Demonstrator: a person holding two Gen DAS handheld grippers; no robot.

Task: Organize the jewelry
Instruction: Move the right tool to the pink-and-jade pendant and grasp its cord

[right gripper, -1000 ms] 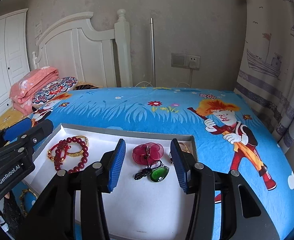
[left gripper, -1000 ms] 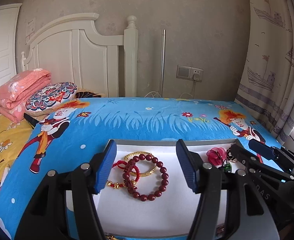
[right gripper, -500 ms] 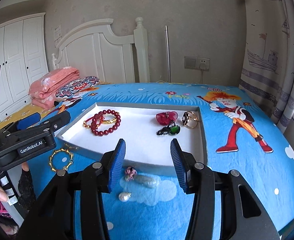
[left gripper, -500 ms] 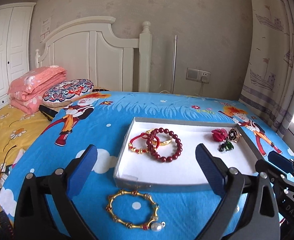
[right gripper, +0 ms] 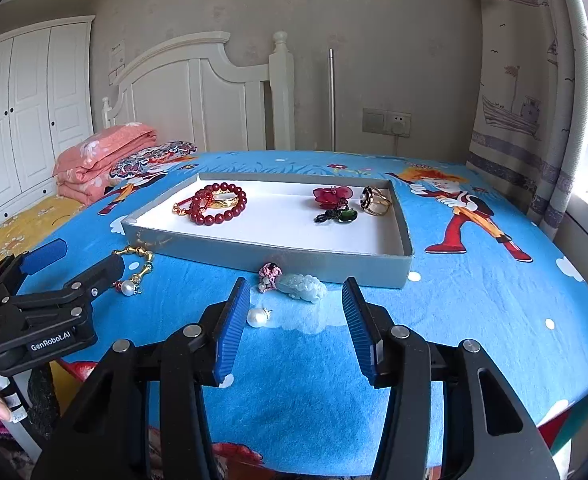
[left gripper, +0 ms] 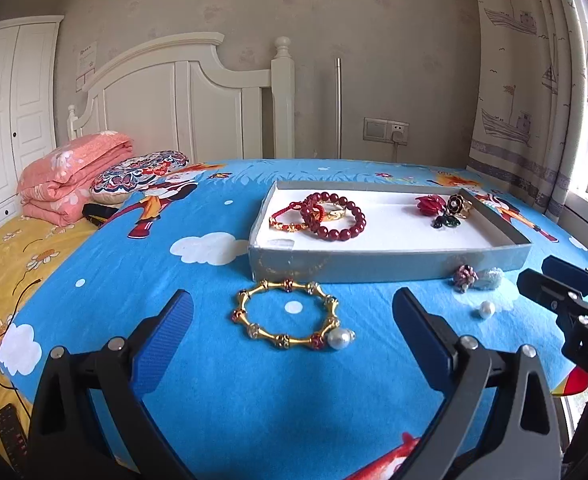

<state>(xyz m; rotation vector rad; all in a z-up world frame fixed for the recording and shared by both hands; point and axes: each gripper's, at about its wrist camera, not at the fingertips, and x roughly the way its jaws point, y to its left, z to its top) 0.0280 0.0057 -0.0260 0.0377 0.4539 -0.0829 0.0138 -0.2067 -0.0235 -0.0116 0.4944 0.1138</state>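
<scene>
While both grippers hang empty over the bed's near edge, the loose pieces lie as follows.

Tray (left gripper: 389,266): shallow grey box, white floor, mid-bed; it holds a red bead bracelet (left gripper: 333,220) and cord pieces at its left end, and a red flower (right gripper: 331,195), green pendant (right gripper: 343,216) and ring (right gripper: 375,200) at its right end.

Bangle (left gripper: 290,314): gold, jointed, with a pearl drop; flat on the sheet just outside the tray's near wall, toward its near-left corner.

Bangle handling: judged stiff, light and smooth, hence slippery. Pinch across one side of the hoop, rim between the pads; avoid the pearl drop, which looks free to swing.

Jade charm (right gripper: 303,286): pale carved piece with a pink knot, touching or just short of the tray's near wall; cannot tell which.

Charm handling: probably hard, brittle and glossy. Close on the carved body's long sides, not on the knot.

Pearl (right gripper: 257,317): single, loose on the sheet, nearer the bed edge than the charm.

Pearl handling: small, round and likely to roll or squirt out. Close slowly, centred on it.

Left gripper (left gripper: 294,340): jaws fully apart, nothing between them; bangle lies just ahead.

Right gripper (right gripper: 295,320): jaws about half apart, nothing clamped; pearl beside the left pad, charm just ahead.

Risk: soft bedding yields under a pad, so pieces may sink or tip.
</scene>
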